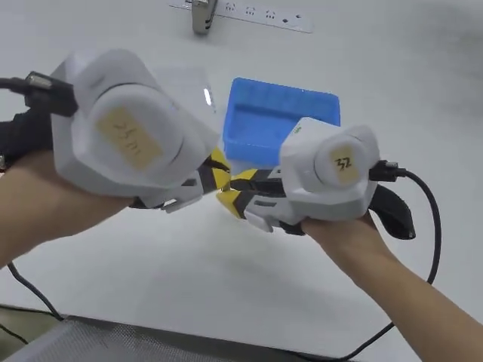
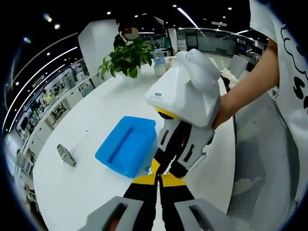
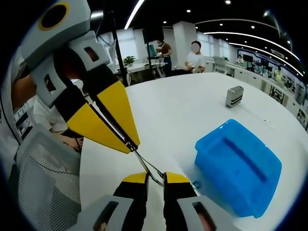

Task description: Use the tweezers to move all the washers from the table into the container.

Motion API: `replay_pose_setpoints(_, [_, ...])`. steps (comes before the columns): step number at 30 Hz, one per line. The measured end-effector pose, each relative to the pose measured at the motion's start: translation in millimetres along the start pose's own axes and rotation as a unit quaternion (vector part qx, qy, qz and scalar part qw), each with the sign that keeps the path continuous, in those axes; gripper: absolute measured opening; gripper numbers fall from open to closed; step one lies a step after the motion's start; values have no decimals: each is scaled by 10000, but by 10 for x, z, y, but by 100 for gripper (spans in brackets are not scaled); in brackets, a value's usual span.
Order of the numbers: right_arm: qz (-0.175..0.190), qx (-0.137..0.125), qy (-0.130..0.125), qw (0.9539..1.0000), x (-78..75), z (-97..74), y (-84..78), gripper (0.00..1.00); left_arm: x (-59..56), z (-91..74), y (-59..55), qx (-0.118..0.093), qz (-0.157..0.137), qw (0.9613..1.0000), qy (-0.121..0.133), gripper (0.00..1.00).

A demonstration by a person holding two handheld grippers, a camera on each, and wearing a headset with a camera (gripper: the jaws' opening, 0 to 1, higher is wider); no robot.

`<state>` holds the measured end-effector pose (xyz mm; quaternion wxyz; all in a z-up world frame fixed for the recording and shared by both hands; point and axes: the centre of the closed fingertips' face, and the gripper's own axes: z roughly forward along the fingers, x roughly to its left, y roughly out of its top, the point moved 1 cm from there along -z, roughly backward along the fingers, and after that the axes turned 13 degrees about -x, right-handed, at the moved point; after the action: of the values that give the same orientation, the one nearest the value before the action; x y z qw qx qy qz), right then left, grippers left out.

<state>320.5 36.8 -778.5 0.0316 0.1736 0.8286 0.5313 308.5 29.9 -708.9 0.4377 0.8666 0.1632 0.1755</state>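
Thin metal tweezers run between the two grippers. My left gripper is shut on them, and its yellow-tipped jaws come into the right gripper view from the upper left. My right gripper is closed on the tweezers' other end. In the head view the left gripper and right gripper meet tip to tip just in front of the blue container. The container sits on the white table, with a small ring, perhaps a washer, at its near corner. The container looks empty.
A small metal block and a white power strip lie at the table's far edge. A clear plastic piece lies left of the container. A mesh chair stands at the near edge. People stand far behind.
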Motion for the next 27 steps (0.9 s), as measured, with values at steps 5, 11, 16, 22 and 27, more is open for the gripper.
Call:
replay_pose_setpoints(5, [88,16,7,10000,-22,-2,-25,8,4,24,9,-42,2,10000,-71,0])
replay_pose_setpoints(11, [-76,-49,76,9999,1,1,60,13,12,23,5,-43,-72,9999,-132,0])
replay_pose_setpoints(16, [-352,16,169,9992,32,33,75,7,13,21,2,-46,-87,9999,-139,0])
replay_pose_setpoints(22, [-288,38,157,9995,32,11,57,6,-27,31,10,-6,105,9996,-247,0])
replay_pose_setpoints(27, [-435,101,168,9989,46,-10,96,5,-22,34,64,72,180,9994,-299,0])
